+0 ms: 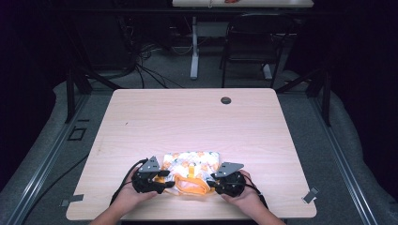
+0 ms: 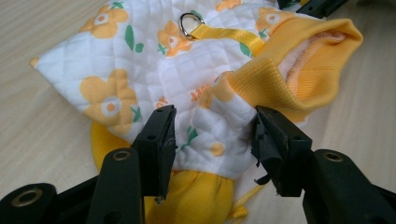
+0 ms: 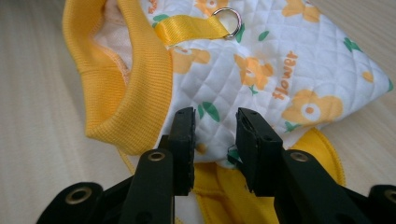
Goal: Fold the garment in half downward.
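On the pale wood-grain surface [image 1: 187, 117], near its front edge, lies a small quilted garment [image 1: 191, 165], white with orange flowers and green leaves, trimmed with ribbed yellow knit. The left hand-held gripper [image 1: 162, 182] sits at the garment's left end, held low by the person's left hand [image 1: 129, 193]; its black jaws stand apart with a fold of quilted cloth [image 2: 210, 135] between them, not pinched. A yellow webbing strap [image 2: 229, 37] with a metal D-ring [image 2: 190, 23] runs across the garment's back toward the ribbed collar [image 2: 299, 74], whose opening shows a paler fleecy lining. The right hand-held gripper [image 1: 213, 183], cupped by the right hand [image 1: 246, 194], meets the right end; its jaws are also parted, straddling the quilted edge [image 3: 215, 126], though whether the pads touch the cloth is hard to tell. The garment's underside is hidden.
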The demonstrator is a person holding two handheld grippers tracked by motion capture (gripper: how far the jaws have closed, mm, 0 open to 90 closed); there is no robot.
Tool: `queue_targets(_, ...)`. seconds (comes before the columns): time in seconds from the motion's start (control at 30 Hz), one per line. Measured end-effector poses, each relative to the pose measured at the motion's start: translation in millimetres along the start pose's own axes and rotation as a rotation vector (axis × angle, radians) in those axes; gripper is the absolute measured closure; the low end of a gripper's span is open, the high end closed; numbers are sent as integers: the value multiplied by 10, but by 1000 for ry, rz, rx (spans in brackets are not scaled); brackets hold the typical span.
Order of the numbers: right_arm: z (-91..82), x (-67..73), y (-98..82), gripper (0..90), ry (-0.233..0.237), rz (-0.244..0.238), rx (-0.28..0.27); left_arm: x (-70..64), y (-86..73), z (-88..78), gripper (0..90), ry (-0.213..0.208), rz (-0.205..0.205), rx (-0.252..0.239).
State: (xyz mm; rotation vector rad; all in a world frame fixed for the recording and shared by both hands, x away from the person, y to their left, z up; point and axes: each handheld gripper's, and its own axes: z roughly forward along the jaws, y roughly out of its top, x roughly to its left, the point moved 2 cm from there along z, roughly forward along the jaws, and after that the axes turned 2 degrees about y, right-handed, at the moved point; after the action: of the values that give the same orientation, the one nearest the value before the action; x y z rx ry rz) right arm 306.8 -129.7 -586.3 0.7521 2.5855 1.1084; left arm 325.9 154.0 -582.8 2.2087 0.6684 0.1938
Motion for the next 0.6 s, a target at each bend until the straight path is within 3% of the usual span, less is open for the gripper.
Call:
queue_targets(0.37, 109, -317, 110, 673, -58, 37, -6, 193, 114, 150, 496, 43, -55, -43)
queue_targets(0.6, 159, -457, 108, 675, -64, 102, -47, 260, 158, 204, 498, 62, -74, -58)
